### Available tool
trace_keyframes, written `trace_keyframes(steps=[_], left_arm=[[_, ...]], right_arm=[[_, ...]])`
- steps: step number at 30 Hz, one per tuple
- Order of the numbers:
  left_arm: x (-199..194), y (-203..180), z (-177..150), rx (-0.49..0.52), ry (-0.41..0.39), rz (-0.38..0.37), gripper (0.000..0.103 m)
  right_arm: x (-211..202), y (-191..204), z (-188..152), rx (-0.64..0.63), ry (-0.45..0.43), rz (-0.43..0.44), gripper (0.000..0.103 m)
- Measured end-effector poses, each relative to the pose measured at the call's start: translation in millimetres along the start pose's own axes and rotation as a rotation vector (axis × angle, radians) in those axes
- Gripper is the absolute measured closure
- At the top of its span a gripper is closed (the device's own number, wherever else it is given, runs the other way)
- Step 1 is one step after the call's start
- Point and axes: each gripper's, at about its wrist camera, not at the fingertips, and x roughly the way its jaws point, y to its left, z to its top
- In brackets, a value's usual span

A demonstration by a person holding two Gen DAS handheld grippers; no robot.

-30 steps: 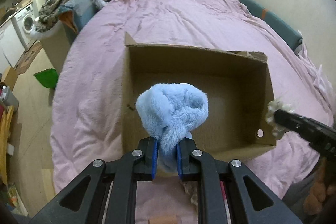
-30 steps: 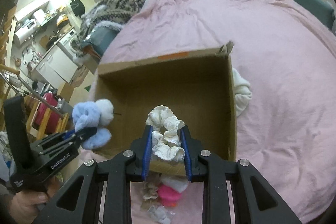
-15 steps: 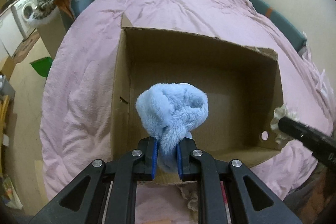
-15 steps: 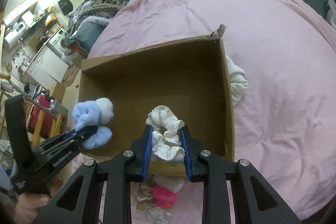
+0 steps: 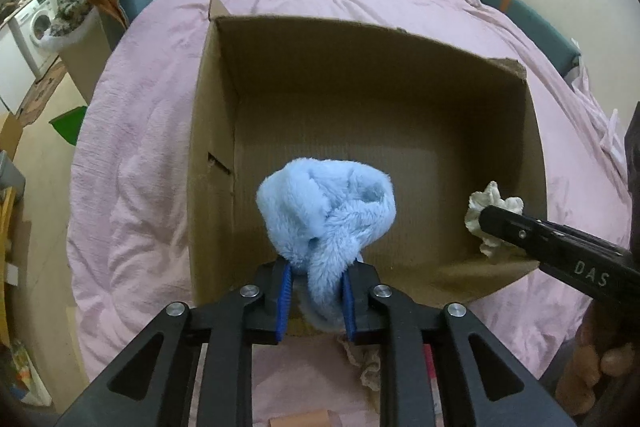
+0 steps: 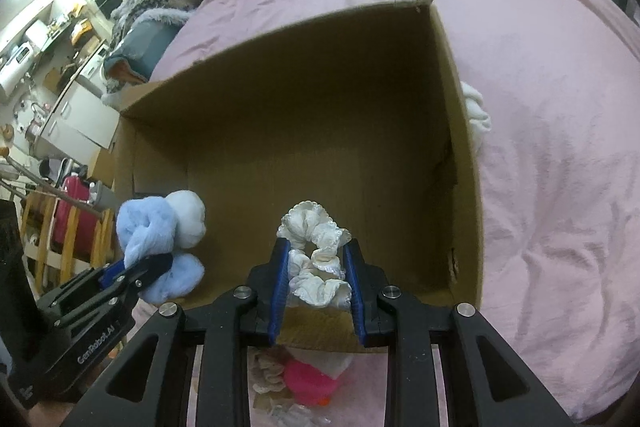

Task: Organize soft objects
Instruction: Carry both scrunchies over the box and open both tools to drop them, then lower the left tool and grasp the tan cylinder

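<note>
Scrunchies are what I carry: a blue plush one (image 5: 326, 215) in my left gripper (image 5: 316, 301) and a white ruffled one (image 6: 316, 259) in my right gripper (image 6: 318, 297). Both hang over the near edge of the box (image 5: 208, 155), which sits on the pink bed (image 5: 132, 155).

My left jaws are opening; the plush tail sits between the pads, and the right pad no longer looks pressed against it. My right gripper is clenched on the white scrunchie, its ruffles bunched between the blue pads.

Both should handle as very light, soft and springy things. They squash flat under the pads, cannot break, and will likely puff back out when let go. The plush fur may cling to the pads, so it might need a shake to fall. A bunched fold is the best place to pinch either one, as now.

In the left wrist view the box floor lies bare from 10 to 2 o'clock, with ample open room. Its walls stand upright, with a torn corner (image 5: 516, 65) at 2 o'clock. My right gripper comes in at 4 o'clock, well apart from the left. More soft things (image 6: 308, 381) lie on the bed at 6 o'clock in the right wrist view, below the near wall.
</note>
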Motion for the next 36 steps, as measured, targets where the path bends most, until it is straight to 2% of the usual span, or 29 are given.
trace_keyframes(steps=[2,3,4,6,7,8,14,18,27,30,34,36], left_arm=[[0,-1,2,-0.008,-0.001,-0.012,0.073],[0,-2,2,-0.006,-0.007,-0.015,0.061],[-2,-3,2,0.000,-0.018,-0.007,0.049],[-4,-7,1,0.009,-0.032,0.004,0.040],[-4,-8,0,0.015,-0.030,0.003,0.040],[-4,-8,0,0.018,-0.026,0.003,0.039],[-13,5,0,-0.040,-0.039,-0.008,0.039],[-26,8,-4,-0.042,-0.062,-0.011,0.039],[-56,7,-25,-0.041,-0.048,-0.066,0.035],[-63,9,-35,-0.045,-0.060,-0.021,0.035],[-64,13,-47,-0.070,-0.041,0.002,0.035],[-65,14,-53,-0.076,-0.036,0.011,0.031]], right_arm=[[1,0,-1,-0.001,-0.002,0.007,0.074],[1,-1,-1,0.000,-0.008,0.015,0.073],[0,-2,-2,0.004,-0.012,0.022,0.068],[-2,-7,-1,0.019,-0.022,0.032,0.056],[-3,-9,-2,0.026,-0.025,0.040,0.044],[-4,-12,-1,0.033,-0.027,0.046,0.039],[-13,-18,-1,0.046,-0.025,0.055,0.039],[-24,-17,-5,0.031,-0.036,0.058,0.039],[-68,-15,-29,0.039,-0.056,0.059,0.039],[-77,-16,-35,0.040,-0.060,0.069,0.039],[-80,-17,-46,0.028,-0.060,0.061,0.039],[-81,-15,-53,0.007,-0.058,0.047,0.039]])
